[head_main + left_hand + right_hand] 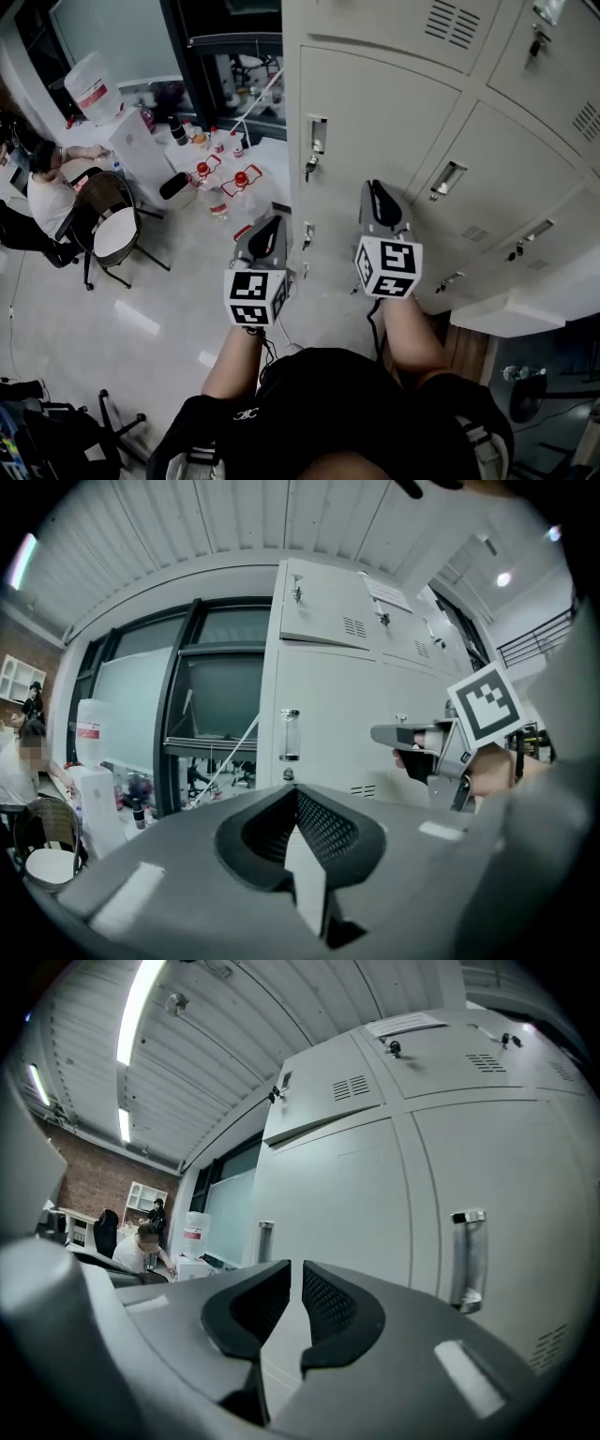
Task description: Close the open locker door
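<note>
A bank of beige lockers (394, 122) fills the right of the head view. In both gripper views an upper door (323, 1101) (323, 611) seems to stand slightly out from the cabinet face; the doors below it lie flush. My left gripper (265, 228) hangs just left of the lockers' corner, and its jaws (293, 791) meet at the tips with nothing in them. My right gripper (377, 192) points at a middle door, short of touching it. A narrow slit shows between its jaws (296, 1267), with nothing between them. A chrome handle (466, 1260) lies to its right.
A person sits at a desk (47, 187) at far left beside a round chair (108, 220). A water jug (94, 86) stands on a dispenser, and red-capped bottles (220, 178) stand on the floor by the window. Pale floor stretches left of me.
</note>
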A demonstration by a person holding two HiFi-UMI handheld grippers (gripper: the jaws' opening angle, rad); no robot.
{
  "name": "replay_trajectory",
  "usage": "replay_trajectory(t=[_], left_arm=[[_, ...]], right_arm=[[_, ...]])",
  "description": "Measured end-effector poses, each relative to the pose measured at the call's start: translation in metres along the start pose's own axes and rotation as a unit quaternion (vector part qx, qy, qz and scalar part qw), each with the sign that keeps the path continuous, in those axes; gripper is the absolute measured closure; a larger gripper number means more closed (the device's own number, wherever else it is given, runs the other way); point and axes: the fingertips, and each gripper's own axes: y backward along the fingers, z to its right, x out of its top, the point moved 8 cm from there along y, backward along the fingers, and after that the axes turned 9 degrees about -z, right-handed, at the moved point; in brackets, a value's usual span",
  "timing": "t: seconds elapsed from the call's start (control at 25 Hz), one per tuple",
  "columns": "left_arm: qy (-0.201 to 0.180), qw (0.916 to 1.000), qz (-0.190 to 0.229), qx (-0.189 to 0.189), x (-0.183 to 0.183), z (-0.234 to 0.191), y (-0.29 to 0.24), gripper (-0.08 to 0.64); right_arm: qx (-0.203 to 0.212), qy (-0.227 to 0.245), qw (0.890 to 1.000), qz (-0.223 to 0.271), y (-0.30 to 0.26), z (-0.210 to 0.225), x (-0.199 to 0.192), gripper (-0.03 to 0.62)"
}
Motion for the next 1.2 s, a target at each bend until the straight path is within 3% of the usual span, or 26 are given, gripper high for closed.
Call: replay_trajectory(t=[0.28,0.52,1.2], left_arm=[[-0.018,0.9996,0.015,-0.018,0.002,0.067,0.002,0.560],[-0.024,0.9994,0.011,-0.024,0.004,0.105,0.006,0.558],[-0.034,0.9994,0.008,0.000,0.008,0.124,0.016,0.560]], right_arm=[[-0.017,-0.031,0.999,0.002,0.064,0.052,-0.019,0.581],[-0.017,-0.023,1.000,0.001,0.093,0.073,-0.028,0.581],[0.011,-0.035,0.999,0.001,0.102,0.080,-0.032,0.581]])
